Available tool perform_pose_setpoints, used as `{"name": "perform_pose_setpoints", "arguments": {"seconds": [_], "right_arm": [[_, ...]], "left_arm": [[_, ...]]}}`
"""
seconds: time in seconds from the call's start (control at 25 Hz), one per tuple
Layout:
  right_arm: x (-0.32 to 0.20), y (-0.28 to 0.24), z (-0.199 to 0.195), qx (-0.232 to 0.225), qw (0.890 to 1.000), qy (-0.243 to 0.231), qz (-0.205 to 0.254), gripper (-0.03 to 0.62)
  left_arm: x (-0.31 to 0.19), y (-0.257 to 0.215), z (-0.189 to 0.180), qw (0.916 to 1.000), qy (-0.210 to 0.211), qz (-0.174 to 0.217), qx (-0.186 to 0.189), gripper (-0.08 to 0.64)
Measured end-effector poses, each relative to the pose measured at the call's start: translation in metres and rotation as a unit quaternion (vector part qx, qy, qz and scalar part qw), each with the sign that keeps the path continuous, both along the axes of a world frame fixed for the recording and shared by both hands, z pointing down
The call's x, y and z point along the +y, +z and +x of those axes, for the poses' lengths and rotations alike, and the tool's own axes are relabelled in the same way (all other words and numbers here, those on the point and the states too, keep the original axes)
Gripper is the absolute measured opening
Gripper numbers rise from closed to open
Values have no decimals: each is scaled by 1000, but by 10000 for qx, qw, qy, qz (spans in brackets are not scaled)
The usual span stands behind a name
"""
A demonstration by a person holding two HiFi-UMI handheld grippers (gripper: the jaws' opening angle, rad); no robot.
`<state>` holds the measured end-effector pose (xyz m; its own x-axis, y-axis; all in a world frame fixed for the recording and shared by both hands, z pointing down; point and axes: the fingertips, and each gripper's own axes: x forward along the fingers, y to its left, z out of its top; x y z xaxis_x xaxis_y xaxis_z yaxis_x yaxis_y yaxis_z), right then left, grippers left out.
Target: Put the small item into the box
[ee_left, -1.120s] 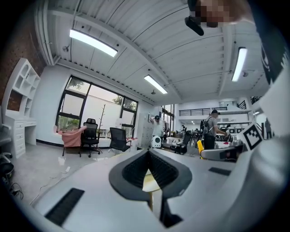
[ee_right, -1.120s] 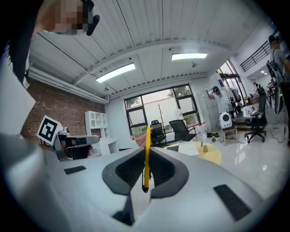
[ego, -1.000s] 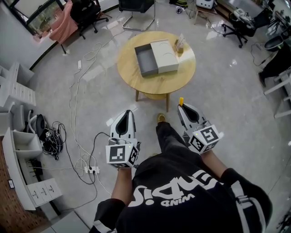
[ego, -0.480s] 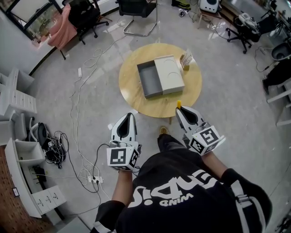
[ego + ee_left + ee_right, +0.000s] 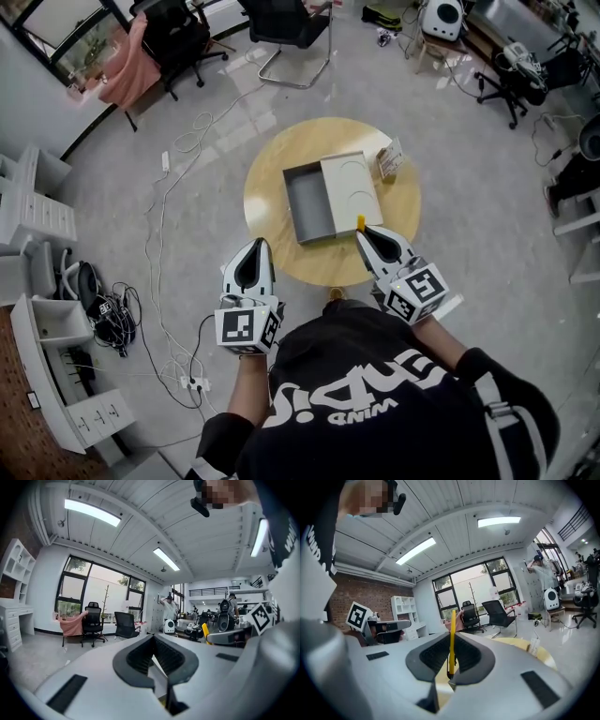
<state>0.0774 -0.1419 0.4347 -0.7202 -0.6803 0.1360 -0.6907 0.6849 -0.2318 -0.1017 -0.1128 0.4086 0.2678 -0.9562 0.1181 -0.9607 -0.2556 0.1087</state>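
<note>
Grey floor (image 5: pixel 487 187), round table (image 5: pixel 267 187), box (image 5: pixel 309 202), yellow item (image 5: pixel 360 223)

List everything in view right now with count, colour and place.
table: one, round, light wood, middle of the floor
box: one, grey, open, on the table
cover: one, off-white, against the box's right side
small packet: one, pale, table's right edge
office chairs: two, black, far side
pink cloth: one, draped on the left chair
cables: black tangle, floor at left
yellow item: one, in the right claw
left claw: white, jaws together, empty
right claw: white, gripping the yellow item, at the table's near edge
</note>
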Motion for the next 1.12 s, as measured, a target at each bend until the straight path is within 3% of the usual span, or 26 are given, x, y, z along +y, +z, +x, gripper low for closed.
{"name": "perform_pose_setpoints", "arguments": {"seconds": [0.28,0.72,1.12], "right_arm": [[-45,-1,-20,-90,9999,-94,-75,25],[-87,4,-56,160,9996,119,-194,25],[-115,48,-85,603,9973,-52,-418,25]], "left_arm": [[-40,-2,-14,9999,-121,-66,80,9],[-79,1,-35,9993,308,-172,78,9],[-98,11,-30,9981,584,-195,88,9]]}}
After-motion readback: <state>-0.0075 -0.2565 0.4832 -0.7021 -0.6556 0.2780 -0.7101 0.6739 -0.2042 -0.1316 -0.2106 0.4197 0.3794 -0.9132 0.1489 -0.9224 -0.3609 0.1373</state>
